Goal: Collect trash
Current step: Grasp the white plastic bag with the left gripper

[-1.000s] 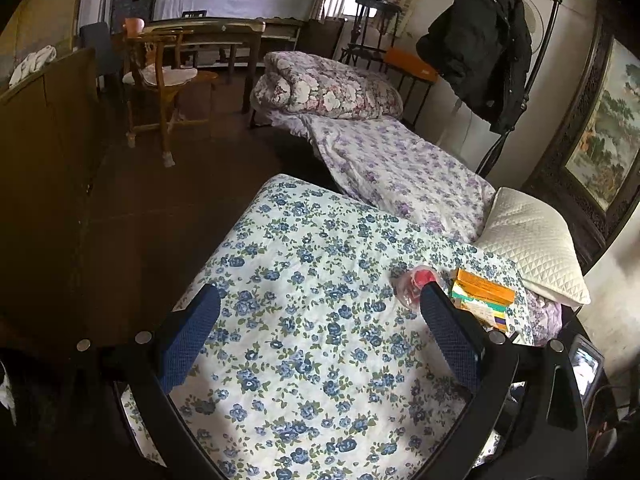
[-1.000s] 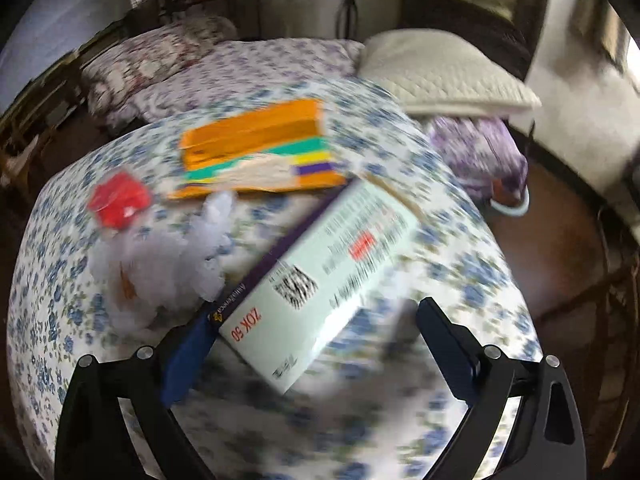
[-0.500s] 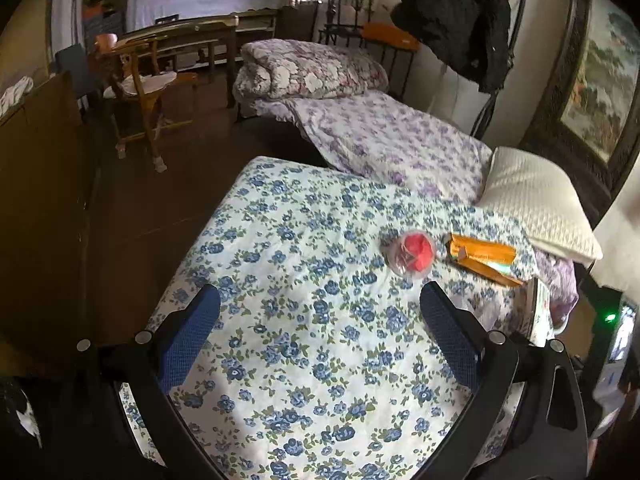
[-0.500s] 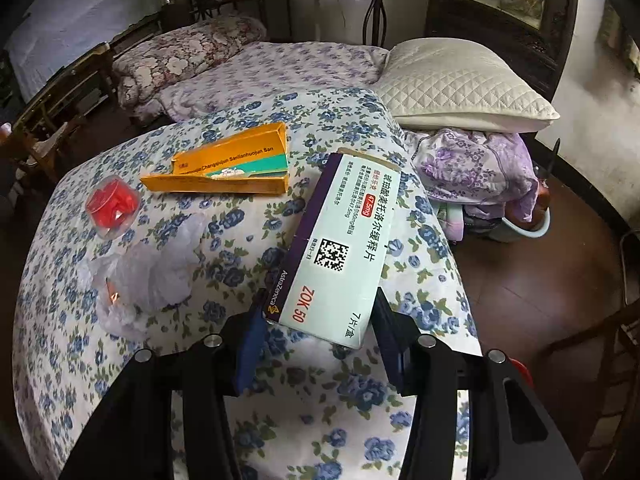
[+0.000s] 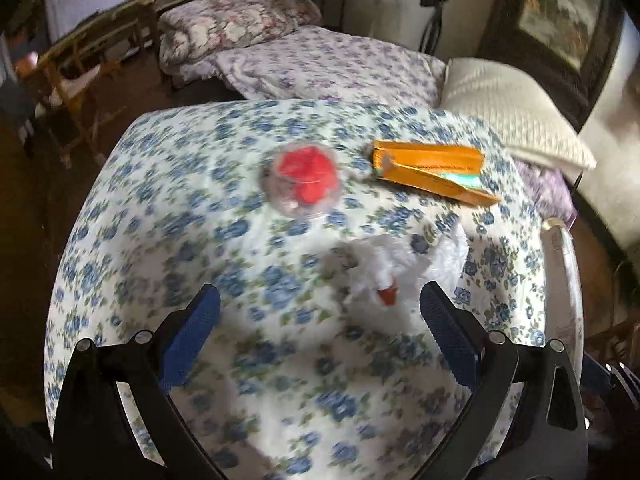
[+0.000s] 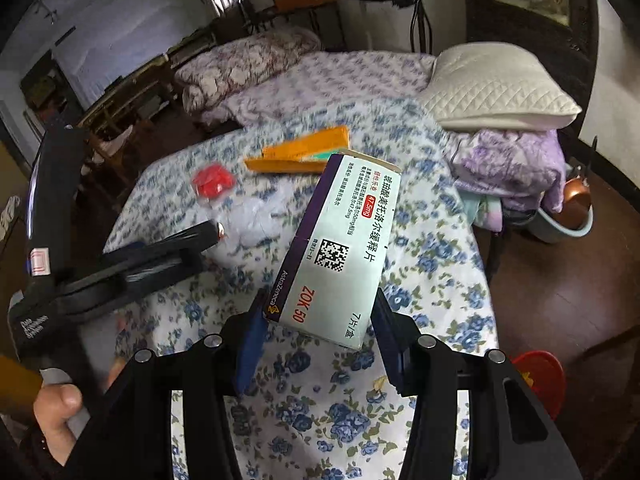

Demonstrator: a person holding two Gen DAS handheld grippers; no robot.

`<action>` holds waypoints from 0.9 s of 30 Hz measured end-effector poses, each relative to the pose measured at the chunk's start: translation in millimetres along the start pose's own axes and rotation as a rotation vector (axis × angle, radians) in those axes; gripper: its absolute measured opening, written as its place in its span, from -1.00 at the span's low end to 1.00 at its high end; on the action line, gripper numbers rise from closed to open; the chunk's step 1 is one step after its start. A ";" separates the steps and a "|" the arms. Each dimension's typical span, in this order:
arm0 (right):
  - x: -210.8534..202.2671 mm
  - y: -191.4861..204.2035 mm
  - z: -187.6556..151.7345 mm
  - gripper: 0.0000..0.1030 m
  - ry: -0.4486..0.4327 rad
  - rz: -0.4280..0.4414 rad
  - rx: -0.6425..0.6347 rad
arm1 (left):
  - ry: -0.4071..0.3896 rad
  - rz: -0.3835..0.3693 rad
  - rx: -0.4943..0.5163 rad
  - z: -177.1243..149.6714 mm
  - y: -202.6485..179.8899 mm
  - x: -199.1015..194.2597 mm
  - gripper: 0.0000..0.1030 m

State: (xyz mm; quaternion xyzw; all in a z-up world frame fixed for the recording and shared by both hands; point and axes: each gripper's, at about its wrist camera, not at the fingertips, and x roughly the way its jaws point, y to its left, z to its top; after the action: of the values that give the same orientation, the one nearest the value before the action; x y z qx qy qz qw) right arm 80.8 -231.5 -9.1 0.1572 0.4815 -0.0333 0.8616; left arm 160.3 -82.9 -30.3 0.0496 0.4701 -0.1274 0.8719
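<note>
The right hand-held gripper (image 6: pixel 318 330) has closed on the medicine box (image 6: pixel 338 248) and lifted it off the tabletop (image 6: pixel 432 264). The left hand-held gripper (image 5: pixel 320 328), jaws wide and empty, has come down toward the crumpled plastic wrapper (image 5: pixel 400 268), probably the next trash.

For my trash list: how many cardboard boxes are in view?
2. The white medicine box is clamped in the right tongs, lifted above the table. The orange box lies on the tablecloth, far side. None seem hidden.
</note>
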 end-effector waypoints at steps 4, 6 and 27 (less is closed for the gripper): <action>8.0 -3.6 -1.8 -0.02 0.035 0.005 0.016 | 0.008 -0.010 0.016 2.9 -13.5 15.1 0.87; 9.8 -5.4 -2.7 -0.02 0.040 0.003 0.022 | 0.019 -0.020 0.005 3.5 -16.3 24.9 0.87; 21.3 2.6 -3.9 -0.02 0.059 0.006 -0.002 | -0.100 -0.207 -0.158 17.5 24.6 -20.3 -0.63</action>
State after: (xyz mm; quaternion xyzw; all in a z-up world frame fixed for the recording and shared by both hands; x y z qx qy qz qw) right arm 89.5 -225.8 -28.4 0.1585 0.5064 -0.0255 0.8472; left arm 170.4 -59.2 -4.5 -0.0745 0.4372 -0.1818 0.8776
